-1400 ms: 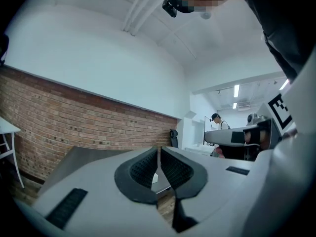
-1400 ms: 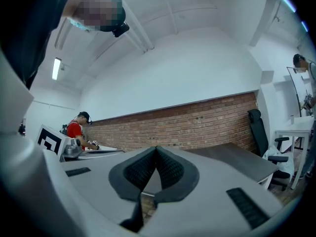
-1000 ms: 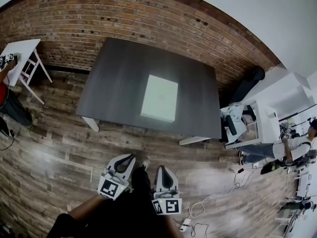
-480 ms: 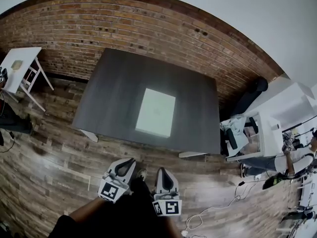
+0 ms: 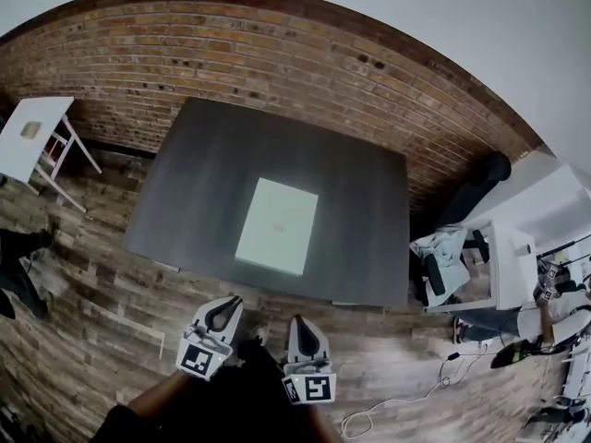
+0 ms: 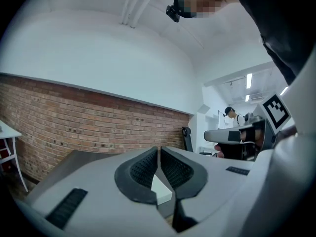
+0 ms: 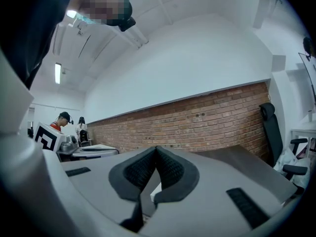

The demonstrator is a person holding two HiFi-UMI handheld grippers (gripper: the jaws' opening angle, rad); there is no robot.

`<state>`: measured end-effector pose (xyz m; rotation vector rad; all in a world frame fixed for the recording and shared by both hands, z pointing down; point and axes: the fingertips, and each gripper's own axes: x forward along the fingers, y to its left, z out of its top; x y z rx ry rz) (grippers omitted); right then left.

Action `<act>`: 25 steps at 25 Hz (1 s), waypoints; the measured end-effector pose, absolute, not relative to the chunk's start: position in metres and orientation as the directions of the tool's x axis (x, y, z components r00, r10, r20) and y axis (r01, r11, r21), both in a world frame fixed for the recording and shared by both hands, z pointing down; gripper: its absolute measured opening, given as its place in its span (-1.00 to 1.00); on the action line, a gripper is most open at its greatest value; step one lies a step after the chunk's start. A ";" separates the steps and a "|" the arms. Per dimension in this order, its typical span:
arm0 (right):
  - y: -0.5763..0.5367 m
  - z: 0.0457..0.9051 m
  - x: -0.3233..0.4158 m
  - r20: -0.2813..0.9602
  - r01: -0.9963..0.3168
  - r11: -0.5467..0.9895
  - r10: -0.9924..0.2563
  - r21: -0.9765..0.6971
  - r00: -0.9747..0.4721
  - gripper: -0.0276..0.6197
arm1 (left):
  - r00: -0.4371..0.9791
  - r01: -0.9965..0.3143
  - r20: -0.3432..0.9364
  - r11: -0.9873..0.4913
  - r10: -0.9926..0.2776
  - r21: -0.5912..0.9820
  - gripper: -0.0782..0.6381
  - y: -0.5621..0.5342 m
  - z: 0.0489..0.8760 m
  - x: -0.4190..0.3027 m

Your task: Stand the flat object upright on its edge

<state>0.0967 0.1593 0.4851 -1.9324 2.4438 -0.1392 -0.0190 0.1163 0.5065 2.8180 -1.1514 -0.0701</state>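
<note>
Gripper check: found left gripper (image 5: pixel 225 306) and right gripper (image 5: pixel 302 324) with jaws together, empty; saw flat white rectangular board (image 5: pixel 277 238) lying ahead of both on dark grey table (image 5: pixel 208 169).

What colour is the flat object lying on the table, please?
Pale white-green, the flat object shows best in the head view.

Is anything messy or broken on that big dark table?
No, nothing stands out. The flat white rectangular board lies flat on the dark grey table, nearer its front edge, and it looks whole. Nothing else sits on the tabletop and nothing looks spilled.
</note>
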 end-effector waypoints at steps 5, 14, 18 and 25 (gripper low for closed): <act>0.135 0.493 0.124 0.043 -0.957 0.269 -0.960 -0.112 -0.275 -0.84 | 0.683 -0.728 0.029 -0.677 -0.730 0.106 -0.65 0.099 0.516 0.005; 0.106 0.525 0.159 0.078 -0.943 0.310 -0.944 -0.118 -0.320 -0.84 | 0.637 -0.771 0.088 -0.634 -0.766 0.061 -0.65 0.080 0.542 0.030; 0.099 0.544 0.160 0.101 -0.942 0.315 -0.940 -0.120 -0.327 -0.84 | 0.633 -0.773 0.135 -0.631 -0.762 0.062 -0.65 0.071 0.561 0.027; 0.086 0.553 0.155 0.121 -0.954 0.283 -0.948 -0.098 -0.294 -0.84 | 0.679 -0.732 0.134 -0.679 -0.722 0.054 -0.65 0.051 0.571 0.021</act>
